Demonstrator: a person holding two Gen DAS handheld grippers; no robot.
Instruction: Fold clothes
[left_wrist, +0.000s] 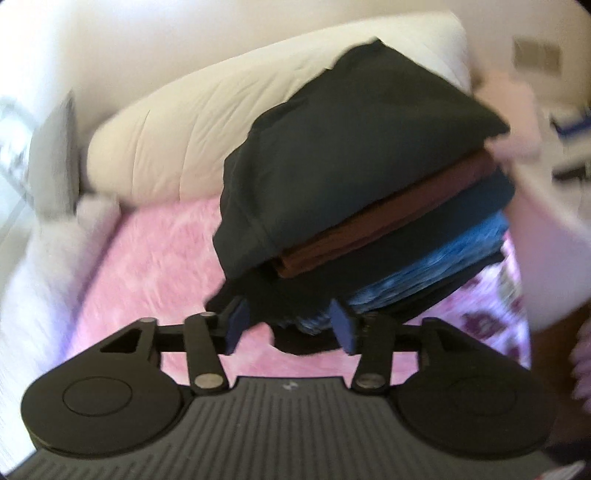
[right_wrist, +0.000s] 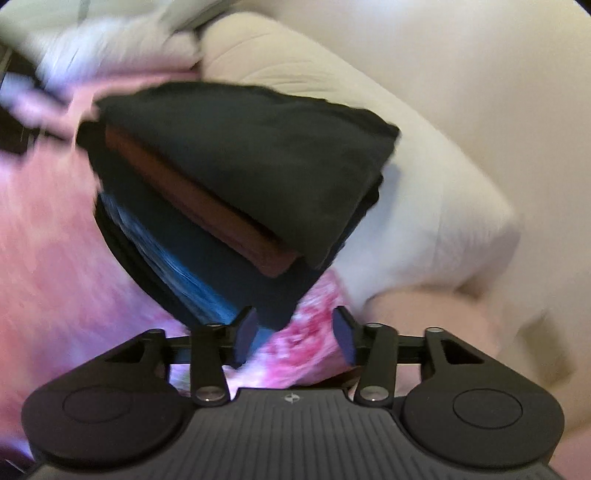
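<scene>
- Both our tools are off the cloth right now: the left gripper (left_wrist: 291, 325) has its blue pads spread about halfway with nothing pinched, and the right gripper (right_wrist: 295, 332) is the same, with only the pink patterned bedspread (right_wrist: 310, 343) showing through its gap.
- The stack of folded clothes (left_wrist: 369, 206) sits just ahead of both tools, with the dark folded top garment (right_wrist: 251, 155) over a brown folded layer (left_wrist: 388, 218) and a blue mottled one (left_wrist: 436, 262).
- Our worry: that top piece overhangs on the side nearest the left tool, so a careless nudge could drag it off or tilt the pile.
- The bed is soft, so we reckon pressing down near the stack could make it lean toward the cream pillow (left_wrist: 192, 136).
- Both views are blurry, so edges are hard to judge.
</scene>
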